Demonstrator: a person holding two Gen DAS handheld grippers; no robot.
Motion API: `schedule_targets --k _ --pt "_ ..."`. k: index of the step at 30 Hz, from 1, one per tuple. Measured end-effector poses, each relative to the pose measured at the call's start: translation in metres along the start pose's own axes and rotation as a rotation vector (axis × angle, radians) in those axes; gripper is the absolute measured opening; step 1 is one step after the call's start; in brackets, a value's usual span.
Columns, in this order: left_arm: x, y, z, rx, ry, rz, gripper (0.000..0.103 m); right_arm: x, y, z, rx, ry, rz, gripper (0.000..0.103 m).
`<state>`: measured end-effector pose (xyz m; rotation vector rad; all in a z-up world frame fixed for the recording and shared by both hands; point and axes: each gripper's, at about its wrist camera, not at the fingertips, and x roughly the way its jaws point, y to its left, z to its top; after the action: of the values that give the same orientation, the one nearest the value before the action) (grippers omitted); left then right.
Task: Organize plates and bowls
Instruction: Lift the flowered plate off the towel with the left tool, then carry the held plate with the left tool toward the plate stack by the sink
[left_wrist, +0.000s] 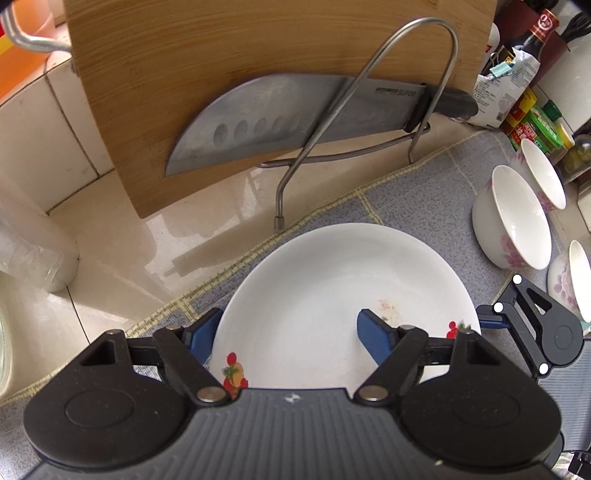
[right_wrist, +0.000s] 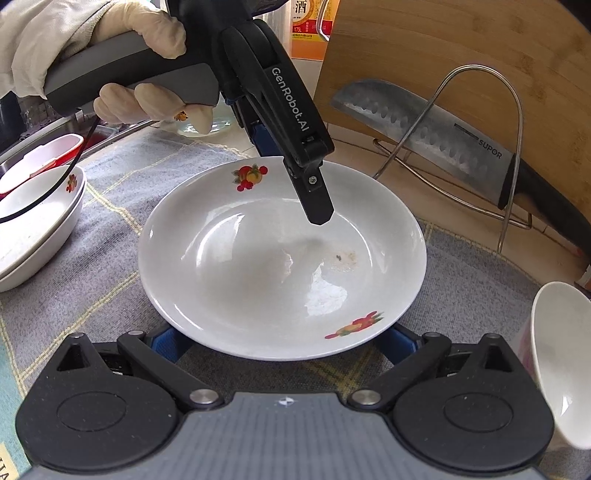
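Note:
A white plate with fruit prints (left_wrist: 343, 295) lies on the grey mat; it also shows in the right wrist view (right_wrist: 258, 266). My left gripper (left_wrist: 291, 328) is open, straddling the plate's near rim, one finger outside it, the other over its inside. From the right wrist view the left gripper (right_wrist: 295, 147) reaches down over the plate's far rim. My right gripper (right_wrist: 284, 341) is open, its fingers under the plate's near rim at either side. White bowls with pink flowers (left_wrist: 513, 218) stand to the right of the plate.
A wooden cutting board (left_wrist: 258, 74) leans in a wire rack (left_wrist: 369, 110) with a knife (left_wrist: 295, 114) behind the plate. Stacked white plates (right_wrist: 33, 221) sit left on the mat (right_wrist: 99, 258). Bottles and packets (left_wrist: 532, 110) crowd the back right.

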<state>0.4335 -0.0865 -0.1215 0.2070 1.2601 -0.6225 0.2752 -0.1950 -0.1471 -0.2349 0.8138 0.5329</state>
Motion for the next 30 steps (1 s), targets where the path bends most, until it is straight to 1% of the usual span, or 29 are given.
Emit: schedule_targets --k 6,16,24,30 --pt "0.0 -0.003 0.003 0.008 -0.003 0.011 0.078 0.001 0.003 0.003 0.002 0.003 -0.006 0.103" --pt "-0.008 -0.01 -0.004 0.036 -0.021 0.008 0.078 -0.003 0.004 0.003 0.003 0.014 -0.019 0.103" --pt "-0.019 -0.018 -0.011 0.039 -0.043 0.021 0.078 -0.017 0.006 0.003 -0.003 0.002 -0.017 0.103" --pt "-0.028 -0.024 -0.02 0.026 -0.046 0.033 0.078 -0.03 0.01 0.003 -0.012 -0.001 0.001 0.103"
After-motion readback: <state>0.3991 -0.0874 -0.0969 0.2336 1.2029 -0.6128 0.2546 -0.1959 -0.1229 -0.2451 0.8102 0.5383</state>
